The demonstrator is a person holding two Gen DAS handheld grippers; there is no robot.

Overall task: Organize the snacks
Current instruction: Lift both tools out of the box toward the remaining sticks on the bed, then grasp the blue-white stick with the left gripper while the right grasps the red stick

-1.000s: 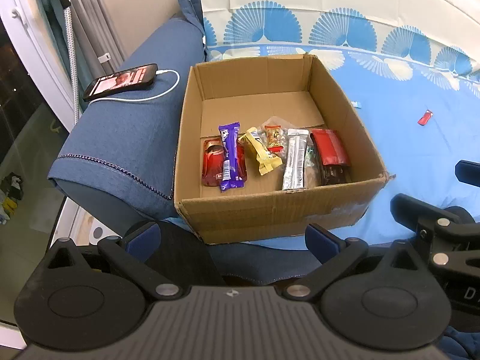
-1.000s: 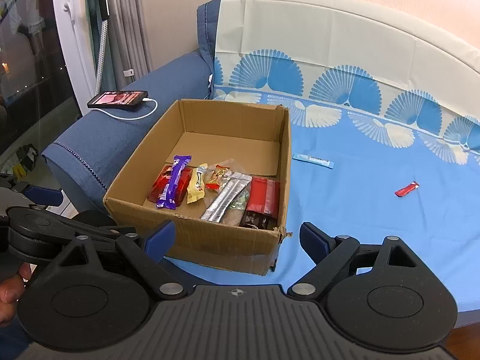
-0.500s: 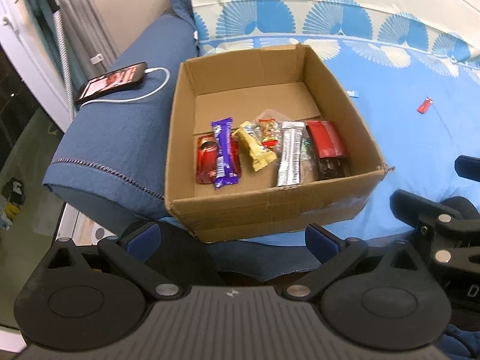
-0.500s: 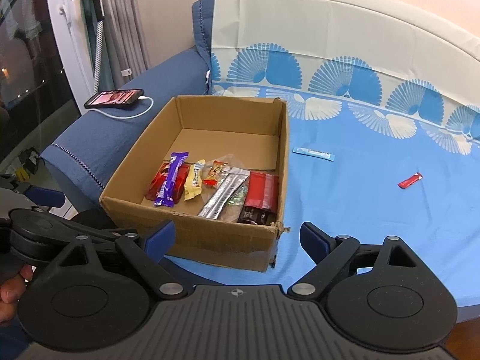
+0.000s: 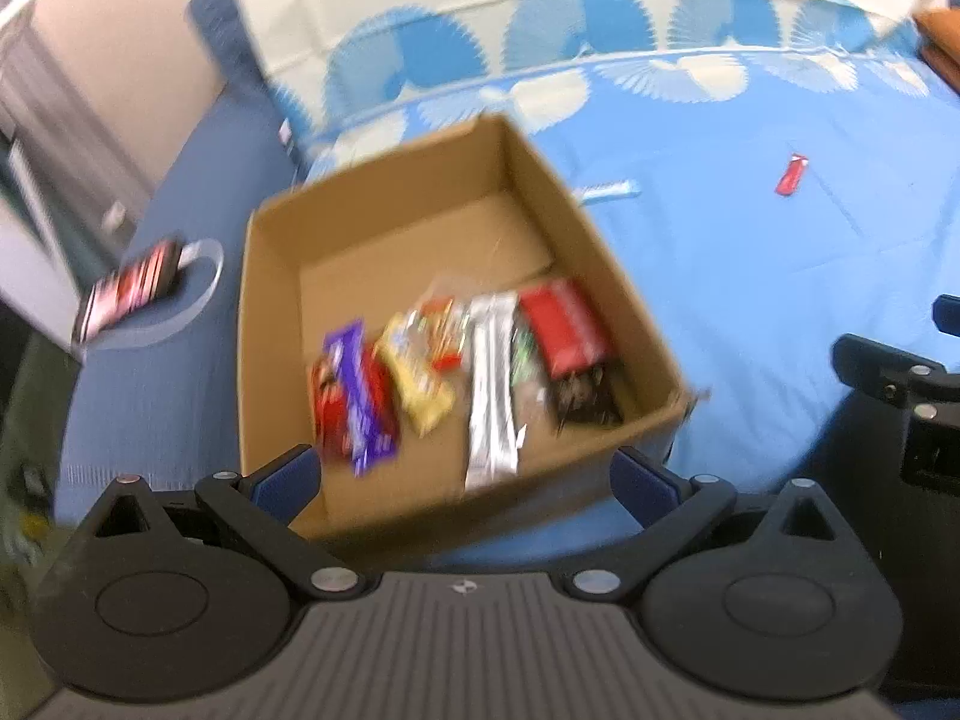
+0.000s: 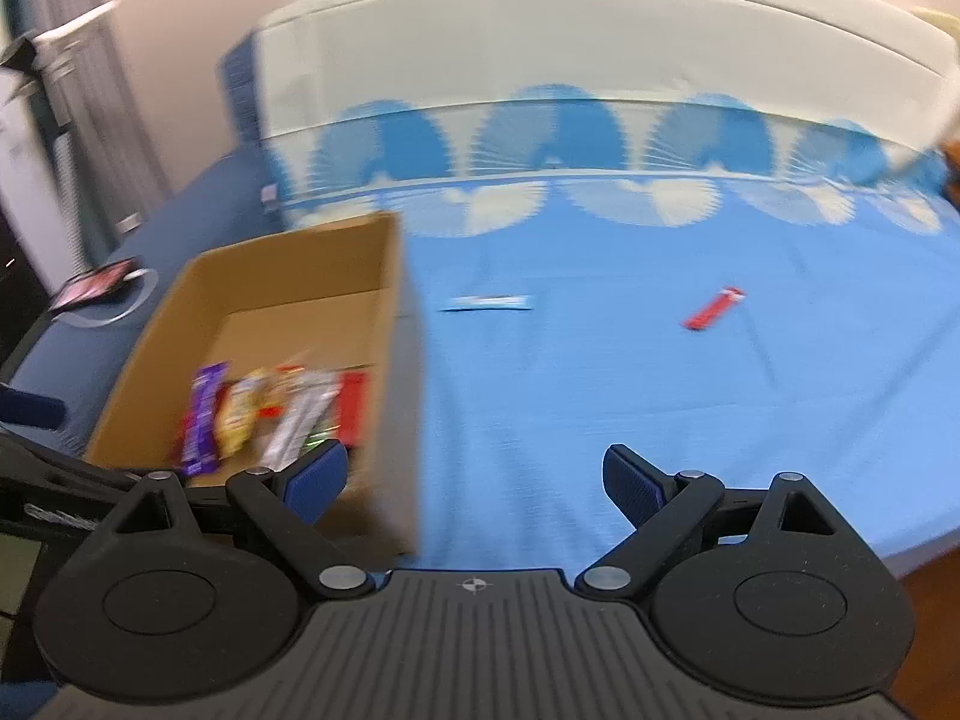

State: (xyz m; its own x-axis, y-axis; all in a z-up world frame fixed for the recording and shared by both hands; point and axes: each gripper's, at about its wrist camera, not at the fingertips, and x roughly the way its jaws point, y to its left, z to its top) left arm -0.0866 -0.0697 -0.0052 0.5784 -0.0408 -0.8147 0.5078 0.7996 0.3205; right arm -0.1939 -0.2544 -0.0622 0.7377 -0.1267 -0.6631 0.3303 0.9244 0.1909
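left gripper [image 5: 465, 477]: jaws wide apart, nothing in them, hanging over the box's near edge
right gripper [image 6: 474, 480]: spread open too, empty, above the bedsheet [image 6: 660, 396]
cardboard box [image 5: 576, 228]: snacks lined up inside, kinda blurry
red packet [image 6: 713, 308] and blue-white stick [image 6: 487, 302]: loose on the sheet, well apart
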